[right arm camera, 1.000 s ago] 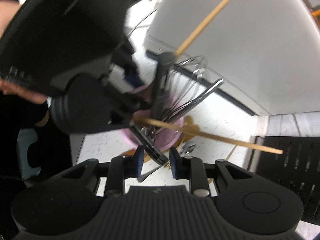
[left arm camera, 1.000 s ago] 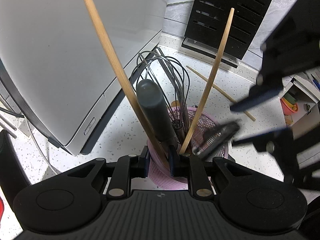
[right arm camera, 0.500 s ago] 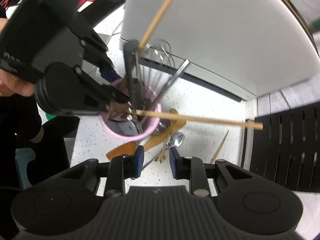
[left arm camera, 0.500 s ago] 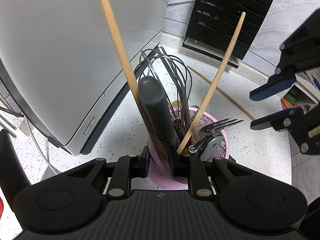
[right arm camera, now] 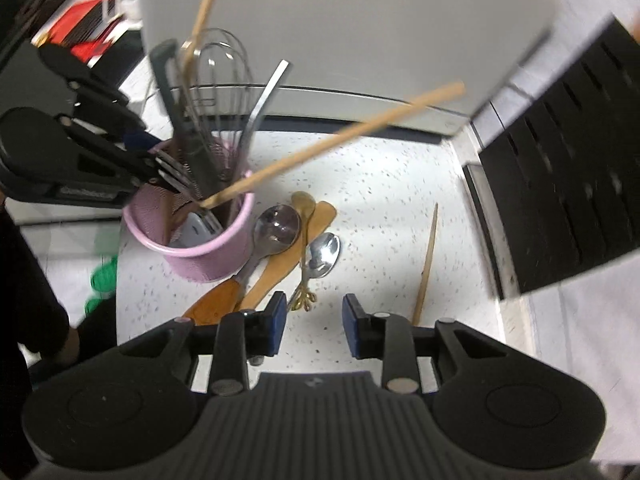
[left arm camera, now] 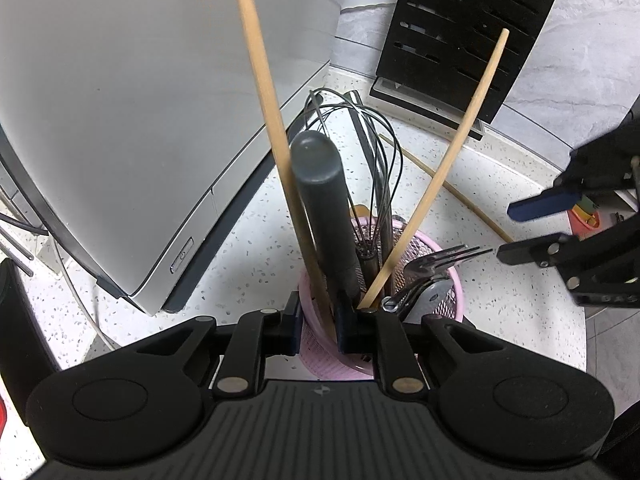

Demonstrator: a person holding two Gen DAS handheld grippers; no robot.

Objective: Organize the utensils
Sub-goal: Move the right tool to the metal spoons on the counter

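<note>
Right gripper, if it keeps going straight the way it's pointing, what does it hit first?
Probably bare countertop. The right gripper is empty, with the gold-handled spoon just left of its line; depth is hard to judge.

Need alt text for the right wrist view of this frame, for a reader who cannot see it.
The right gripper hangs open and empty over a speckled counter, above loose spoons and a wooden spatula lying beside a pink mesh holder. The holder holds a whisk, forks and wooden sticks, and the left gripper is at its rim.
</note>
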